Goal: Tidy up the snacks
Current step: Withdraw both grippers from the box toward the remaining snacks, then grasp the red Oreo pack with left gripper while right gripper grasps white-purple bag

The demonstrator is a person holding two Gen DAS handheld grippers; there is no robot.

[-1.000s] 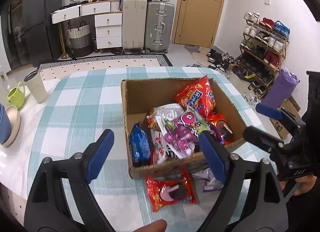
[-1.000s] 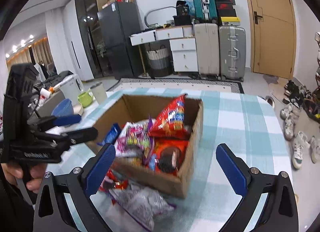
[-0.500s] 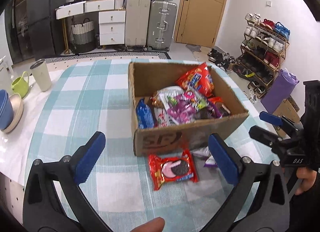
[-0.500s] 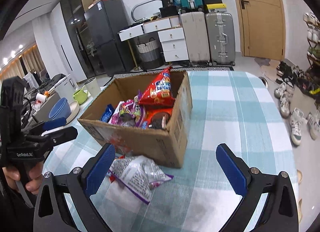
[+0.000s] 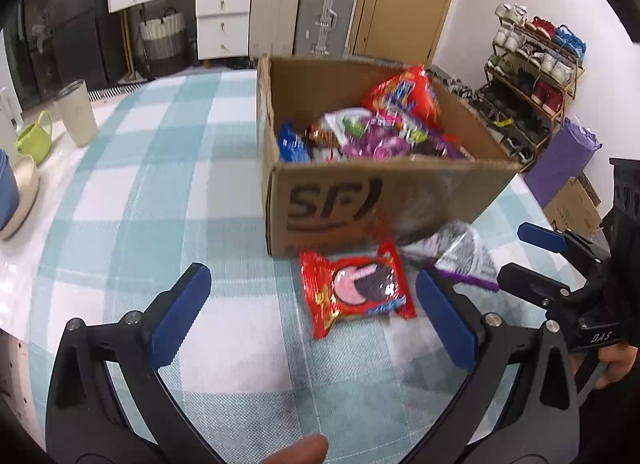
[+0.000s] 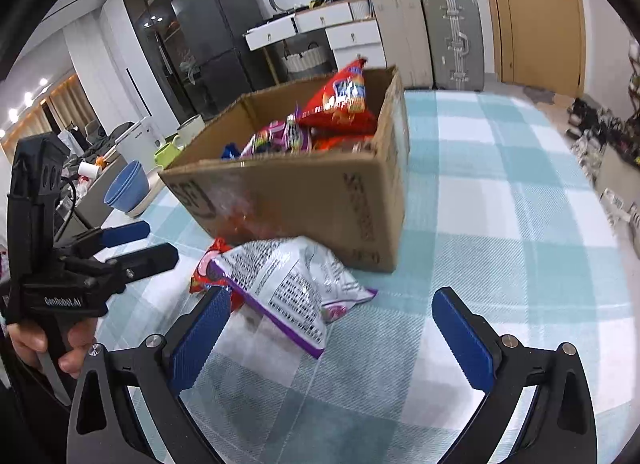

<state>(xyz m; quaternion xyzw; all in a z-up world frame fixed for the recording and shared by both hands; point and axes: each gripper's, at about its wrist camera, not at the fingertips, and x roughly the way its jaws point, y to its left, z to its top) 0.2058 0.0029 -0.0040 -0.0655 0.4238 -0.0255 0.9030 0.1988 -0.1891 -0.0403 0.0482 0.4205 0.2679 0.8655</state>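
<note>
Above the checked tablecloth [image 5: 160,192], both tools [image 5: 312,304] [image 6: 332,328] tilt downward, agape.

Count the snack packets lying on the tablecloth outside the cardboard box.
2. The red cookie packet lies in front of the cardboard box; the silver-and-purple packet lies beside it, against the box's front corner. Others could be hidden behind the box.

Both grippers tilt downward in front of the cardboard box [image 5: 384,200]. The left gripper [image 5: 312,316] has its jaws spread wide, nothing between the blue pads. The right gripper [image 6: 344,328] is likewise wide apart and empty. A hand [image 6: 52,340] grips each tool's handle near the box's front side.
</note>
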